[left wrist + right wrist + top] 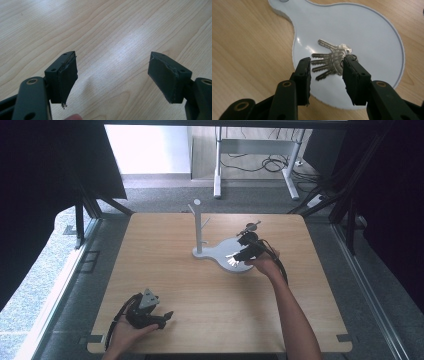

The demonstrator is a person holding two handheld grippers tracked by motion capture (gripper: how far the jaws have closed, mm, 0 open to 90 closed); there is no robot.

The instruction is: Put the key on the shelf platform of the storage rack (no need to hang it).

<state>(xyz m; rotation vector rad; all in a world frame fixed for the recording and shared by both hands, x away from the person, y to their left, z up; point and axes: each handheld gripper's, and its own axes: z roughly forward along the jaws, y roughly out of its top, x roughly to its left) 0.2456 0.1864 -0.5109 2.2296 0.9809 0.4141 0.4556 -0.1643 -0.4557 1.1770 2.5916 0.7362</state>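
While the left claw [112,75] is rested wide open on the light wooden tabletop [200,290], the right claw [325,75] is held part-open astride the fanned silver keys [329,60], presumably for grasping.

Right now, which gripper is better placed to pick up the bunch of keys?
Right. The right gripper hangs over the white tray, jaws open astride the keys. The left gripper is at the near left edge of the table, open over bare wood.
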